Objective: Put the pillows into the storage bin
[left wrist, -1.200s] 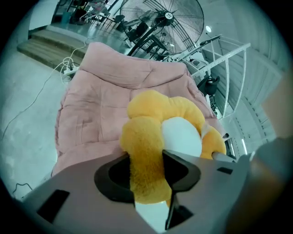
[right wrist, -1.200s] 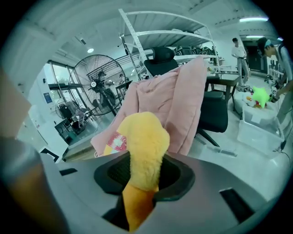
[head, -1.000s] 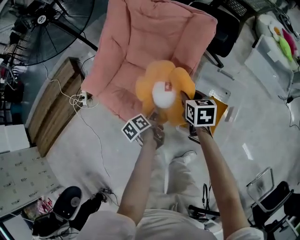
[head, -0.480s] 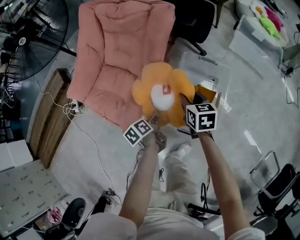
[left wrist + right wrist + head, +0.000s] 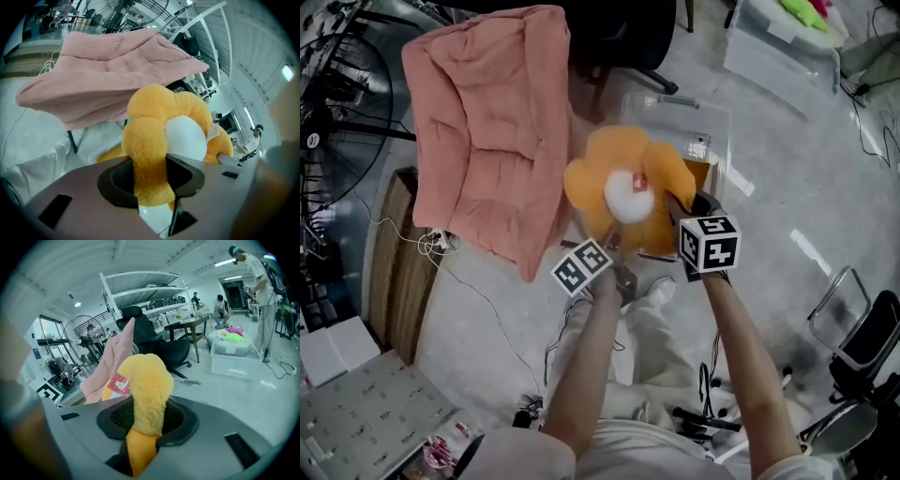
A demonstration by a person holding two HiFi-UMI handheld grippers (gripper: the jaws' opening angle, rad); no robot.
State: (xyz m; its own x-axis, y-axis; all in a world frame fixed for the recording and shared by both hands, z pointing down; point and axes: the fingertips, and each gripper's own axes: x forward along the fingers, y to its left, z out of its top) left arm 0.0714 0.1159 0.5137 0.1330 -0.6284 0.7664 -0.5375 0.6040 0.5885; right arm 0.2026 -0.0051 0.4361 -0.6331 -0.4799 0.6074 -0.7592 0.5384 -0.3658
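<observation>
Head view, looking steeply down: a person's two forearms reach forward, each hand holding a tool with a marker cube. Between them hangs an orange flower-shaped pillow with a white centre. The left tool grips the pillow's lower edge; the right tool grips its right side. Off the floor, the pillow overlaps the near left part of a clear storage bin standing on the floor. A pink padded chair lies to the left, and a large fan stands at the far left.

Left gripper view: the jaws are closed on one plush orange petal, which fills the gap between them. The white centre and further petals rise just beyond, with the pink chair spread out behind.

Right gripper view: the jaws pinch another orange petal, squeezed narrow between the pads. A small red-and-white label shows on the pillow. Behind are a black office chair and metal shelves.
</observation>
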